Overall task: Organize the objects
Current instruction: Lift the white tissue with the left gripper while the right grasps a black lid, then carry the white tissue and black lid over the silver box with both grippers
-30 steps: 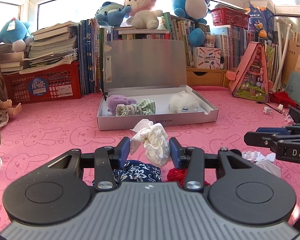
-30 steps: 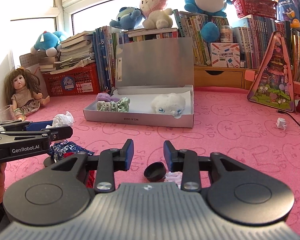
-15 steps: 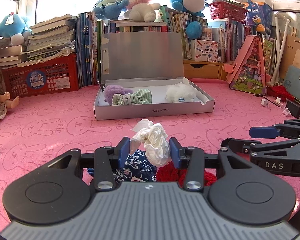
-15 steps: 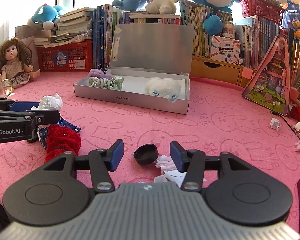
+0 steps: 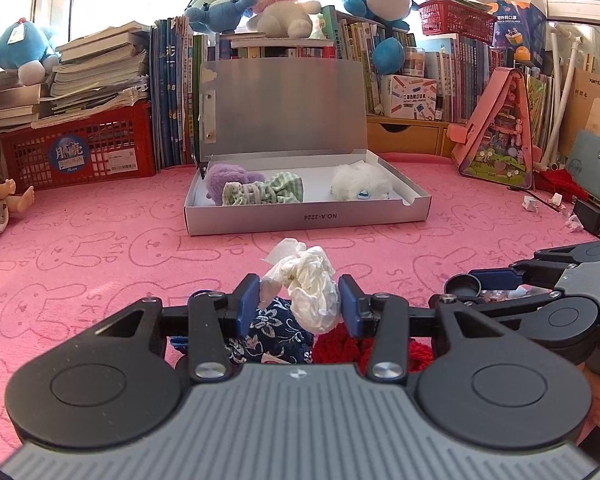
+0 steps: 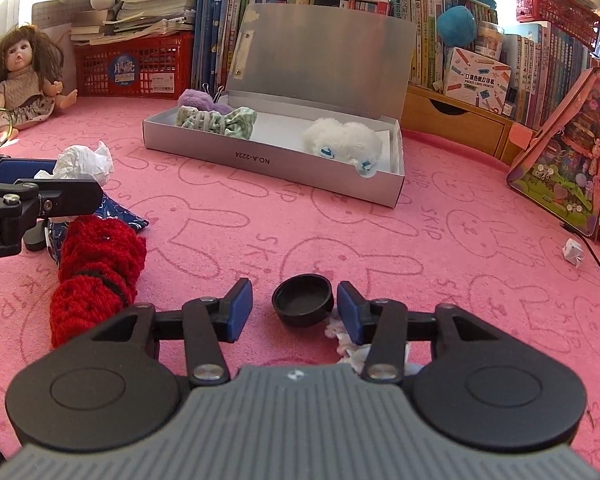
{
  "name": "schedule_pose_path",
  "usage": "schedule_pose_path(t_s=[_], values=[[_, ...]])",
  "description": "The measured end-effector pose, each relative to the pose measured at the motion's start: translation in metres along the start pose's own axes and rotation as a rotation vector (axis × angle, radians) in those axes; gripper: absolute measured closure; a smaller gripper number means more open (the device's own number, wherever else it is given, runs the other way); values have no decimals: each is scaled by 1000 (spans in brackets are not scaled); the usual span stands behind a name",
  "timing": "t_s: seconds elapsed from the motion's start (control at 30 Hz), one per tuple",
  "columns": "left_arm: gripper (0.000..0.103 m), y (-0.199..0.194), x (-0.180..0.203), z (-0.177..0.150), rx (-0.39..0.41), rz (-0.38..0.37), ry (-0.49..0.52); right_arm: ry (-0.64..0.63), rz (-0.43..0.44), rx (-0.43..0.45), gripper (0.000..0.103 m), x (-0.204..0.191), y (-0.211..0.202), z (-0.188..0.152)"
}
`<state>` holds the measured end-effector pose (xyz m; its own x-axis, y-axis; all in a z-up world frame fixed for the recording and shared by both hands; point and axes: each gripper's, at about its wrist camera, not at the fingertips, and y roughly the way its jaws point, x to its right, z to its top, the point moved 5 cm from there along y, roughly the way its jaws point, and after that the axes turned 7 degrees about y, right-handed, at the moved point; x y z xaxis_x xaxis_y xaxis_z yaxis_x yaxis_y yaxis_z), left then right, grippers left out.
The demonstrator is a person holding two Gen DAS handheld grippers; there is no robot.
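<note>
Change since a second ago: my right tongs [image 6: 295,311] have dropped toward the bench [image 6: 440,240] and now bracket the black cap [image 6: 303,305], jaws spread, not yet touching it. So the cap looks like the next pick.

Left tongs [image 5: 299,304] unchanged: clenched on the crumpled white wad [image 5: 306,288], lifted over the navy floral cloth [image 5: 278,330] and red knit [image 5: 340,346], low centre of the left view.

Grey box [image 5: 306,216] sits centre frame, lid up, already holding three soft items with a bare gap mid-tray. Open pink bench between tongs and the box's front wall; the wad must clear that wall. Paper scraps [image 6: 346,344] touch the right pad, snag risk.
</note>
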<state>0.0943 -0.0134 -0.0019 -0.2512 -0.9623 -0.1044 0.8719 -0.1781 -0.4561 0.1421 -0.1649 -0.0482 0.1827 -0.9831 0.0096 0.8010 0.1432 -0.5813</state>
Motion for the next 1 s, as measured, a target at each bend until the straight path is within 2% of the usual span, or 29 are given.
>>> schedule_pose_path(t_s=[0.07, 0.5, 1.0], values=[[54, 1, 0, 0, 0, 0, 0, -5, -5, 7, 64, -1, -1, 1], [54, 7, -3, 10, 15, 6, -3, 59, 46, 36, 64, 4, -11, 22], [54, 42, -12, 64, 43, 38, 10, 113, 67, 67, 64, 18, -3, 77]])
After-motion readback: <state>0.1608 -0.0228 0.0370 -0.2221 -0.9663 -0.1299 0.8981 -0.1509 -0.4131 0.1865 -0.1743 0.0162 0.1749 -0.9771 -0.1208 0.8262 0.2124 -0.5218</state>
